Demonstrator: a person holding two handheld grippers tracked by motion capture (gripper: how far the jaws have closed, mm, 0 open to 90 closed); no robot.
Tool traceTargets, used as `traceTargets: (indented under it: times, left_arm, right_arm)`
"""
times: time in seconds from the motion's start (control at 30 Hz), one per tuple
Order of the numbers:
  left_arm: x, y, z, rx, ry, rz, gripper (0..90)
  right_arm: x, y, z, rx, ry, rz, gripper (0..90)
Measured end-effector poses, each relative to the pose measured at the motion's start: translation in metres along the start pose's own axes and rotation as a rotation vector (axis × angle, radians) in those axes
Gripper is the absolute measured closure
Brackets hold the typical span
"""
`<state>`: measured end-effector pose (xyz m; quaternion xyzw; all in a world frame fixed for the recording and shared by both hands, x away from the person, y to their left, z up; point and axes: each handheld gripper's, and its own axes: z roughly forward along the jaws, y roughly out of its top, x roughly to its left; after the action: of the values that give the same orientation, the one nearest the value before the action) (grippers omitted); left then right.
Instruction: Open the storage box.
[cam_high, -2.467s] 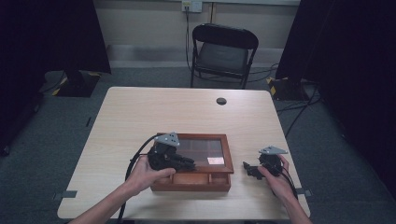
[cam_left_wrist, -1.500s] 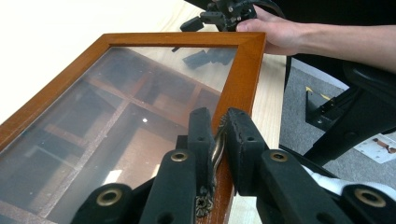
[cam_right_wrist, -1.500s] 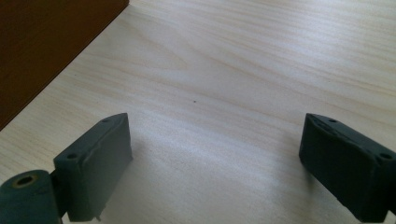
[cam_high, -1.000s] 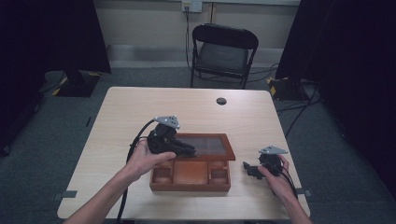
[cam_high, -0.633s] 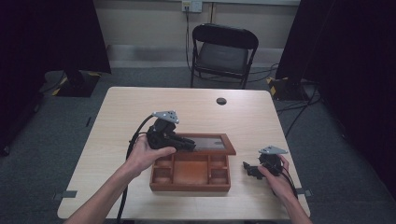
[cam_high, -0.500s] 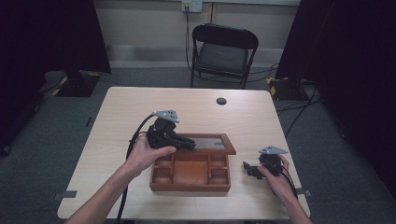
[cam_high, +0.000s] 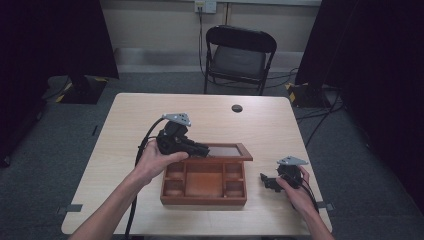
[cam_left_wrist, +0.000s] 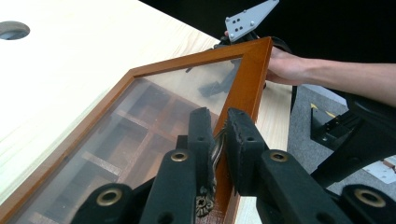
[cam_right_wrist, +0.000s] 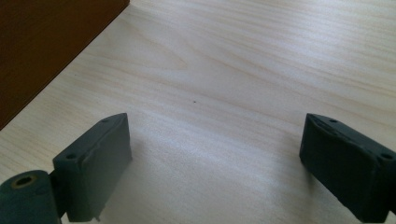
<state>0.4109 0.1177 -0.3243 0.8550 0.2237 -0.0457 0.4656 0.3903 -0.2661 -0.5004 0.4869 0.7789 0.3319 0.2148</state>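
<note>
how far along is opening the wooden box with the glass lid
Mostly done: the glass lid is raised and the wooden box shows its compartments. In hand: the left gripper is shut on the lid's front edge. The right gripper rests open on the table. Left: letting go.

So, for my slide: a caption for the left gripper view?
Left hand-held gripper clamps the glass lid's wooden frame above the compartmented box.

- I see a pale wood table (cam_high: 125, 130) carrying everything.
- A wooden box (cam_high: 204, 186) sits on it near my edge, lid raised.
- A round grommet hole (cam_high: 237, 108) lies in the far side.
- My right gripper (cam_high: 267, 181) rests right of the box.
</note>
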Motion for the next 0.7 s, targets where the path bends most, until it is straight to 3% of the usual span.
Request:
traceTargets:
  times: [0.7]
  left_arm:
    - [0.0041,0.0059,-0.0031,-0.011,0.004,0.009,81.0]
  right_arm:
    - [-0.0001,0.0000,0.0000,0.000,0.000,0.000,8.2]
